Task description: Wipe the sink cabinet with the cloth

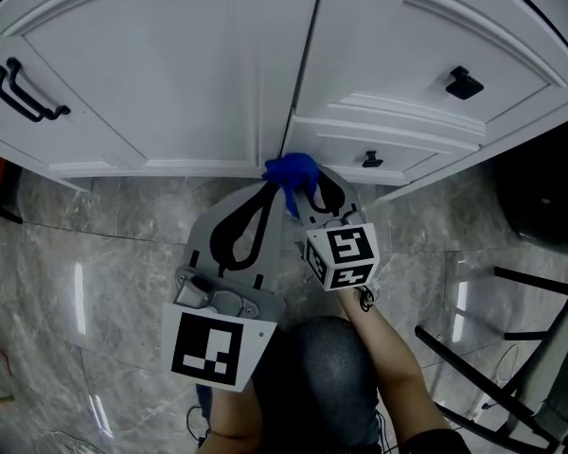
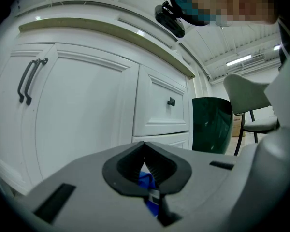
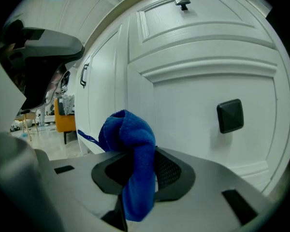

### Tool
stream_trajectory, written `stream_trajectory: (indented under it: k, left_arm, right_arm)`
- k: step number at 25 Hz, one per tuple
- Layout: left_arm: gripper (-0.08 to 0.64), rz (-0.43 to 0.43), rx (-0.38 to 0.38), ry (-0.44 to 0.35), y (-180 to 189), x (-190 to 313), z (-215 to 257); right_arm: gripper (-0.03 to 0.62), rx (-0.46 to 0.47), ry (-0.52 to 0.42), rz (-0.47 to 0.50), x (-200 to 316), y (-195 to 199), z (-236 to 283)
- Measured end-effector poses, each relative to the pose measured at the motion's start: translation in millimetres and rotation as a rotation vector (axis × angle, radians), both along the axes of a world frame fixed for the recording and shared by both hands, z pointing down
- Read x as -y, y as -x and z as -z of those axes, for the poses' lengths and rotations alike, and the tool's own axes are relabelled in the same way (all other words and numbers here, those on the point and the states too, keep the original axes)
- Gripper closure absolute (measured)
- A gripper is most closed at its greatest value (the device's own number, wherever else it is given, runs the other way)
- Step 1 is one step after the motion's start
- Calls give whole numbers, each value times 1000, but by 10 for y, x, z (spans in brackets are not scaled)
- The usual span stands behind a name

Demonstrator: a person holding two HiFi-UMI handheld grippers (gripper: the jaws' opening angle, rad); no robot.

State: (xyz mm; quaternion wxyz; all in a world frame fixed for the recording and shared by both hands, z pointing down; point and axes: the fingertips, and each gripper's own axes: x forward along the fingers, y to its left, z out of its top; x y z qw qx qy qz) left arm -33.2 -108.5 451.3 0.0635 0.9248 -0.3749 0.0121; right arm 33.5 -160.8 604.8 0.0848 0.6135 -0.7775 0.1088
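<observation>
While right claw pinches blue cloth by white cabinet, left claw sits closed beside it.

The head view looked steeply down from above onto the front of the sink cabinet. The left gripper view faced it obliquely from low down. The right gripper view faced it at close range. All three views shared the cabinet front.

Open floor is available on the near left. On the right, a black chair frame and a dark bin restrict passage. The sink cabinet closes the far side, with its handle protruding.
</observation>
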Motion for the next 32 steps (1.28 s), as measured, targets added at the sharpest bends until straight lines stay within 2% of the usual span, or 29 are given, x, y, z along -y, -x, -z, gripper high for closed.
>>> stream_trajectory:
  k: [14,20,32]
  left_arm:
    - [557,-5,15,7,-75,23,-59]
    - [557,-16,16,7,-125,19,-71]
    - [557,-17,11,9,-118,18,-68]
  right_arm:
    - [476,-37,-37,2,-3,-71,2]
    - [476,-8,-38,-66,-30,-308,-6]
    - [476,-7,-42,-115,-65,-454,-5]
